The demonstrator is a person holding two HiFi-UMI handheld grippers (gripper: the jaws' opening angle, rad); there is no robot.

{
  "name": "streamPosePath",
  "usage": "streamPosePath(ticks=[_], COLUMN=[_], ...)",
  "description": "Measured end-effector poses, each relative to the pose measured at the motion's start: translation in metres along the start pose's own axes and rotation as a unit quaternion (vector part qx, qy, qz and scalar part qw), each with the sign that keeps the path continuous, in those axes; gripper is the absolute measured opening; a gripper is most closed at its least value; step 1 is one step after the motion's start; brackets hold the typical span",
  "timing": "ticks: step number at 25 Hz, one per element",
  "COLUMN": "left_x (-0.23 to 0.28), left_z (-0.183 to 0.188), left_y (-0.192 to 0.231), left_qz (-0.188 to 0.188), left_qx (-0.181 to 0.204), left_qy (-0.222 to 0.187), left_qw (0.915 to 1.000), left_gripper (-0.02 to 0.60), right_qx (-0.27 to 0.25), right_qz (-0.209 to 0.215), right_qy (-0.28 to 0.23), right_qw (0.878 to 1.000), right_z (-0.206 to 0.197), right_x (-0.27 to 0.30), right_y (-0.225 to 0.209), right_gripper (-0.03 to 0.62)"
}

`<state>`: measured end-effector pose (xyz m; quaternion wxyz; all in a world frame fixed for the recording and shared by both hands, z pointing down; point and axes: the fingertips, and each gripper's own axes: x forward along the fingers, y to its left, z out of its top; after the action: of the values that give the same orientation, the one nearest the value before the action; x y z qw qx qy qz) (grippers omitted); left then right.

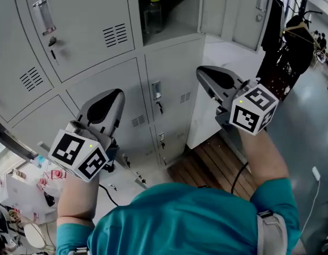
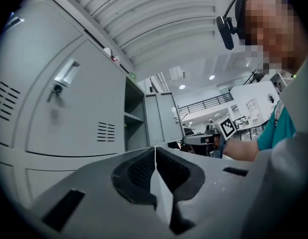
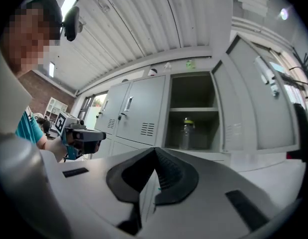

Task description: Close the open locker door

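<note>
Locker door (image 1: pixel 248 15) stands swung out to the right of its compartment, at the top of the grey locker bank, above and beyond our two grippers.

Nearest to us, we hold the left gripper (image 1: pixel 114 96) low on the left. In the left gripper view its jaws are pressed together: the dark ribbed pads meet along one line and nothing is between them. We hold the right gripper (image 1: pixel 205 73) a little higher on the right. In the right gripper view its jaws are pressed together too, and they are empty. Both grippers point toward the lockers and touch none of them.

Behind the grippers we see closed lockers (image 1: pixel 100 31) with vent slits, handles and small keys in the locks.

Farther up is the open compartment (image 3: pixel 191 111). It has one shelf, and a clear bottle (image 3: pixel 186 132) with a yellow-green cap stands under this shelf.

The door hangs on the right edge of this compartment, turned well away from the opening. It is a tall, flat panel of plain light grey metal. A handle fitting (image 3: pixel 268 76) sits high on it, near the free edge.

Beyond the door, dark clothes (image 1: pixel 275 31) hang at the far right.
</note>
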<state>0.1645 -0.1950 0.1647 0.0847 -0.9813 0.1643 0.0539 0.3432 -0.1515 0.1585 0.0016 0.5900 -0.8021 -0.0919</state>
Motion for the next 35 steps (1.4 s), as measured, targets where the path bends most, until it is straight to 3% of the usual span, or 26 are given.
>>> streamPosePath(ticks=[9,18,23,26,29,35], left_x=[0.176,0.314,0.382,0.412,0.425,0.436], left_z=[0.002,0.005,0.009,0.007,0.009,0.009], left_y=[-0.125,-0.2,-0.213,-0.211,-0.217,-0.227], left_qz=[-0.06,-0.121,-0.105,-0.084,-0.085,-0.082], left_qx=[-0.02,-0.035,-0.008,-0.022,-0.034,-0.003], left_qy=[-0.001,0.02,0.048,0.07,0.075,0.076], left_qw=[0.998,0.9918,0.9933,0.9938,0.993,0.9937], left_gripper=[0.003,0.003,0.009,0.055,0.118,0.121], right_qx=[-0.005,0.012,0.024,0.025,0.026,0.03], right_qz=[-0.081,-0.138,-0.165,-0.174,-0.181,-0.188], right_qy=[0.008,0.002,-0.006,-0.012,-0.018,-0.022], right_qw=[0.997,0.99,0.986,0.984,0.983,0.981], right_z=[0.003,-0.009,-0.015,-0.015,-0.015,-0.017], right_x=[-0.145,-0.239,-0.275,-0.289,-0.299,-0.308], right_y=[-0.138,-0.195,-0.213,-0.216,-0.218,-0.218], right_gripper=[-0.002,-0.002,-0.002,-0.002,-0.002,-0.002])
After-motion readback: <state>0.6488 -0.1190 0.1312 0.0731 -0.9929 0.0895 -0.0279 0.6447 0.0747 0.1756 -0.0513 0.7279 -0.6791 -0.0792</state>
